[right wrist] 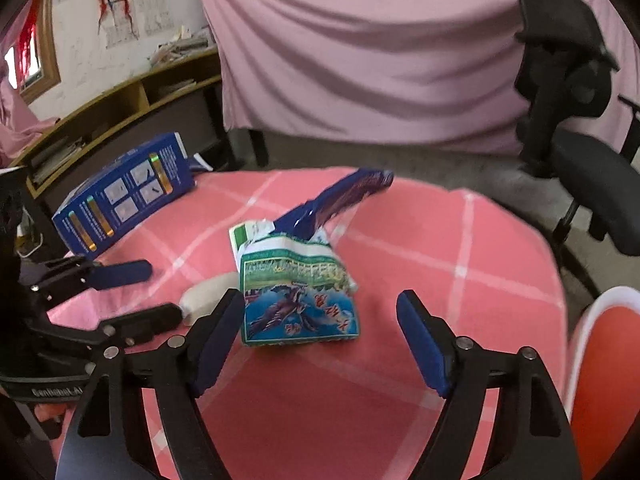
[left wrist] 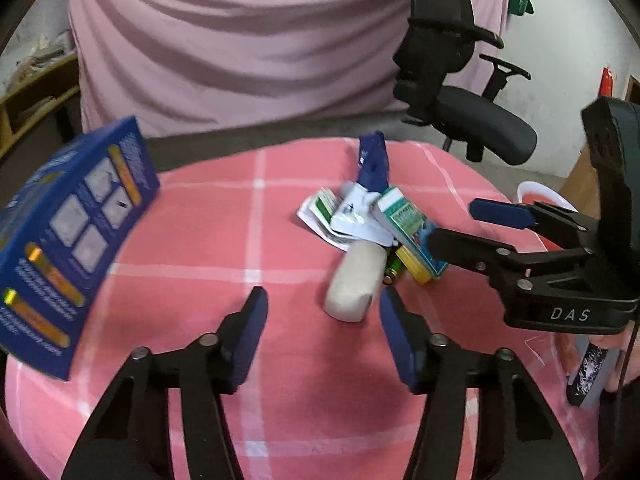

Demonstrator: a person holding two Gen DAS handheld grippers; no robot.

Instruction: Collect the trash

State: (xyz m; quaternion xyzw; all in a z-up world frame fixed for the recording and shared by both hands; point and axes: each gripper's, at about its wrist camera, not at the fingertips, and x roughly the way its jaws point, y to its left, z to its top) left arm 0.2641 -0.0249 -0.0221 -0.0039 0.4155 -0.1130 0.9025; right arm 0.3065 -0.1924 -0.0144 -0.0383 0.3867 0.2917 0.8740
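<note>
Pink checked cloth covering the worktop, trash heaped right of centre: white roll, green packet, blue wrapper, batteries tucked between roll and packet. Blue box standing at far left. Left claw hovering partly open, gripping nothing, roll just ahead. Right claw spread wider, also gripping nothing, straddling the near edge of the packet without touching. Black chair beyond, pink curtain behind.
</note>
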